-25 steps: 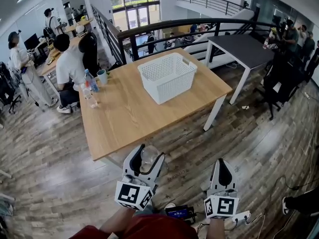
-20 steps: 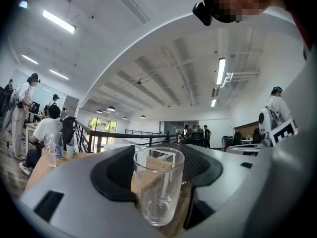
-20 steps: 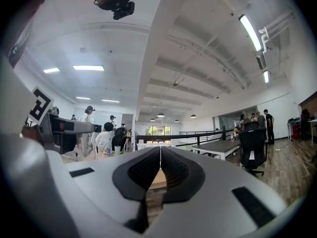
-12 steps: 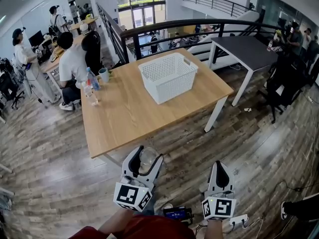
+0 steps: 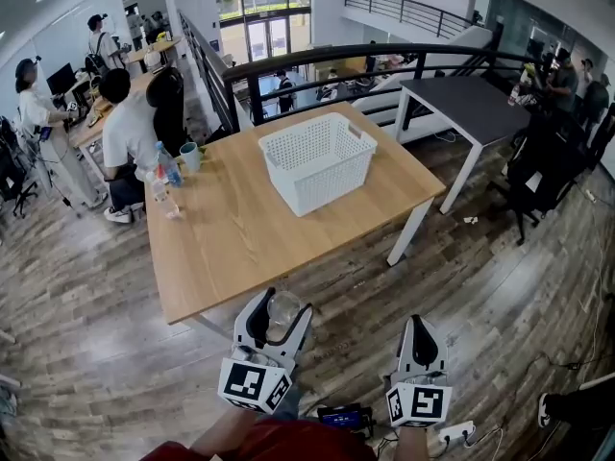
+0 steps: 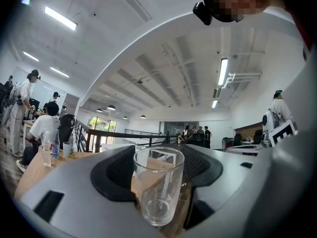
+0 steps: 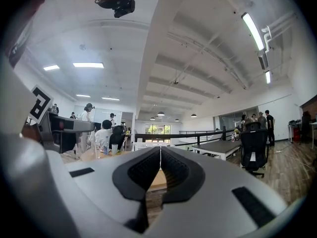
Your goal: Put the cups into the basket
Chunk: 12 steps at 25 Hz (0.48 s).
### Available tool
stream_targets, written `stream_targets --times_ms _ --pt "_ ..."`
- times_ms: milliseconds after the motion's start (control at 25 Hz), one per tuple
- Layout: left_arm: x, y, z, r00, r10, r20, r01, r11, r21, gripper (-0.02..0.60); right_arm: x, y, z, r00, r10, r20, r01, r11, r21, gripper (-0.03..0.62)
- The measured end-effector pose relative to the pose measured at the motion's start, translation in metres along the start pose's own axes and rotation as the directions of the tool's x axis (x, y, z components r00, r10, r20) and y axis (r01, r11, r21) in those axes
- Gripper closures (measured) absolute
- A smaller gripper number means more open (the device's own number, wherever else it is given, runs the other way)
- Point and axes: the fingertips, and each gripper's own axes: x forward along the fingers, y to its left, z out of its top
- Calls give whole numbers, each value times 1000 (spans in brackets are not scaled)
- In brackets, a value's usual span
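My left gripper (image 5: 280, 318) is shut on a clear drinking glass (image 5: 283, 308), held upright in front of the table's near edge. The same glass (image 6: 158, 184) stands between the dark pads in the left gripper view. A white plastic basket (image 5: 318, 158) sits on the far half of the wooden table (image 5: 240, 248); nothing shows inside it. A pale green cup (image 5: 191, 156) stands at the table's far left corner. My right gripper (image 5: 419, 342) hangs over the floor, to the right of the left one, shut and empty; its jaws meet in the right gripper view (image 7: 159, 168).
Plastic bottles (image 5: 163, 172) stand by the green cup. A seated person (image 5: 127, 133) is close behind that corner, with others at desks beyond. A black railing (image 5: 317, 56) runs behind the table. A grey table (image 5: 463, 92) stands at the right.
The view has shifted a little, so the table and basket sit slightly further left and up. Both grippers keep their places and their hold.
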Motion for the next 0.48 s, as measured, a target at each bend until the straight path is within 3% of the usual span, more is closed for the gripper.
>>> stream_targets --times_ms 480 --pt "40 48 6 1000 -18 5 18 1000 -2 293 64 25 9 1000 4 -5 -4 999 -51 583"
